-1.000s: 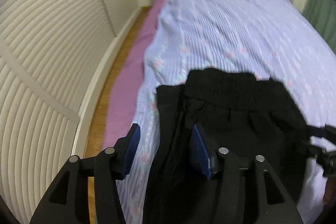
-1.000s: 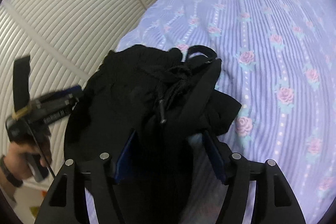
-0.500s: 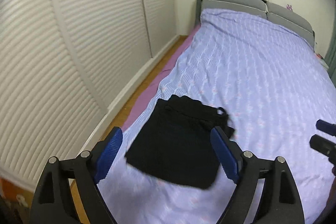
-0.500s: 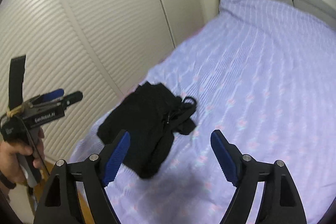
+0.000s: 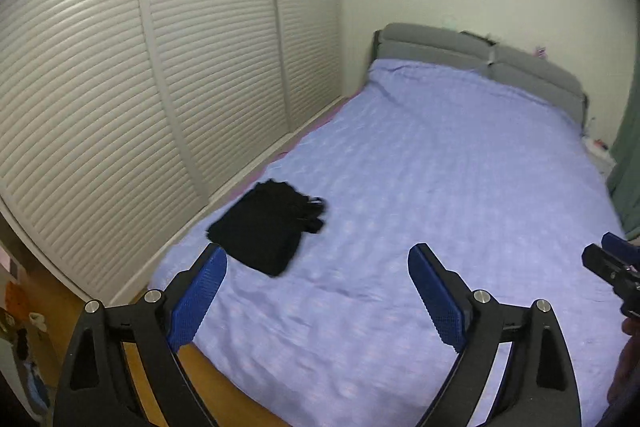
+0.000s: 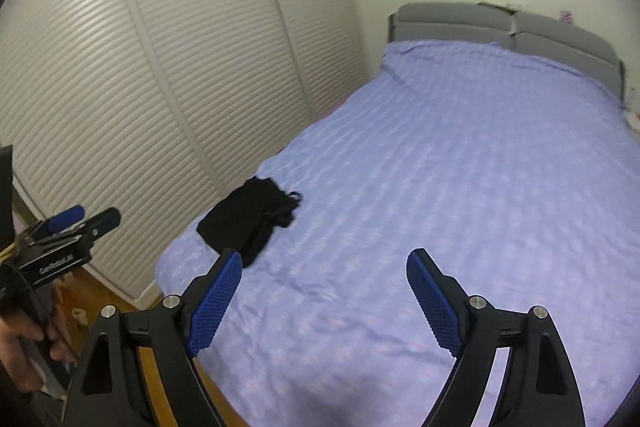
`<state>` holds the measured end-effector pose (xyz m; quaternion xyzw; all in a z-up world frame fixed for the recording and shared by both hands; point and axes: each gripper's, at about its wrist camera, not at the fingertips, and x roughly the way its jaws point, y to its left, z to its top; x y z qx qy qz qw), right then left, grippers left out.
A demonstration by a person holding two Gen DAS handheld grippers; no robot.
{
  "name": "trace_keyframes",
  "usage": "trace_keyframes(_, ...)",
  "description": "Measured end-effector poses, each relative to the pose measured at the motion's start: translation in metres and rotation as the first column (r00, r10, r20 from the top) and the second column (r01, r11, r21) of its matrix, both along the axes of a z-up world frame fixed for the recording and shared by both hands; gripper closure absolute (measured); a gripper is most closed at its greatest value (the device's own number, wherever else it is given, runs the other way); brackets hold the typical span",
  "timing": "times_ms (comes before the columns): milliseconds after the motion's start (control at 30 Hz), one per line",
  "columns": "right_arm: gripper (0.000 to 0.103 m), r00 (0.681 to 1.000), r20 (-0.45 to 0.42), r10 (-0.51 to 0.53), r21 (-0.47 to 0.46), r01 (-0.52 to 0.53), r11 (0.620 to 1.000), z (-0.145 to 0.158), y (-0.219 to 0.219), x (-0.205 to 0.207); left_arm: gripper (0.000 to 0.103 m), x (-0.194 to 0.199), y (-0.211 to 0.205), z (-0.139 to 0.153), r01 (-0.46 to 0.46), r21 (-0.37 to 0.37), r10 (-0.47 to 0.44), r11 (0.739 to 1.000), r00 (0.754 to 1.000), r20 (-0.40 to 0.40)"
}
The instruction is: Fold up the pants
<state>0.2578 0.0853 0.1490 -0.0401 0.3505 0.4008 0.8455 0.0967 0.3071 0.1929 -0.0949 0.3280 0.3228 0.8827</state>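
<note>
The black pants [image 5: 266,225] lie folded into a small stack on the lilac bedspread [image 5: 440,187] near the bed's left front corner; they also show in the right wrist view [image 6: 250,221]. My left gripper [image 5: 318,293] is open and empty, held back above the bed's front edge, well short of the pants. My right gripper [image 6: 324,301] is open and empty too, equally far back. In the right wrist view the left gripper [image 6: 80,223] shows at the left edge, held in a hand.
White slatted wardrobe doors [image 5: 140,87] run along the bed's left side, with a narrow strip of wooden floor [image 5: 48,291] between. A grey headboard [image 5: 480,55] stands at the far end. A green curtain [image 5: 628,163] hangs at the right.
Both grippers let go of the pants, opened wide and drew far back and up from the bed. The pants stay folded on the bedspread.
</note>
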Motion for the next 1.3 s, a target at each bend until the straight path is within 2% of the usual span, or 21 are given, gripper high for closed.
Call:
trace_keyframes(133,0.017,0.997,0.052,-0.065,-0.009,0.066,0.998,0.027,-0.09,-0.016,0.009,-0.009,-0.078,0.031,0.067,0.034,-0.067,0.997,0.998,0.017)
trace_keyframes(267,0.017,0.985,0.05,-0.166,-0.012,0.167,0.986,0.043,-0.175,-0.036,0.008,-0.011,-0.138,0.046,0.145,-0.006,-0.144,0.989,0.989,0.022)
trace_keyframes(367,0.017,0.972,0.074,-0.223,-0.026,0.226,0.974,0.052,-0.214,-0.056,0.008,-0.013,-0.166,0.052,0.197,-0.018,-0.197,0.98,0.98,0.021)
trace_keyframes(467,0.017,0.951,0.098,-0.294,-0.034,0.299,0.954,0.062,-0.246,-0.078,0.008,-0.015,-0.183,0.054,0.241,-0.073,-0.239,0.968,0.97,0.032)
trace_keyframes(633,0.016,0.903,0.12,-0.412,-0.034,0.418,0.908,0.076,-0.281,-0.108,0.008,-0.024,-0.209,0.057,0.31,-0.076,-0.307,0.948,0.95,0.047)
trace_keyframes(867,0.016,0.815,0.14,-0.562,-0.021,0.57,0.821,0.079,-0.302,-0.162,0.008,-0.049,-0.214,0.053,0.355,-0.088,-0.351,0.931,0.935,0.057)
trace_keyframes(1000,0.016,0.797,0.148,-0.585,-0.029,0.595,0.803,0.081,-0.31,-0.188,0.008,-0.067,-0.22,0.051,0.397,-0.064,-0.394,0.916,0.917,0.058)
trace_keyframes(1100,0.016,0.792,0.12,-0.599,-0.045,0.607,0.794,0.078,-0.313,-0.201,0.008,-0.08,-0.225,0.053,0.426,-0.029,-0.424,0.904,0.903,0.065)
trace_keyframes(1300,0.016,0.77,0.134,-0.624,-0.065,0.636,0.769,0.076,-0.316,-0.214,0.007,-0.089,-0.225,0.056,0.449,-0.002,-0.448,0.894,0.892,0.066)
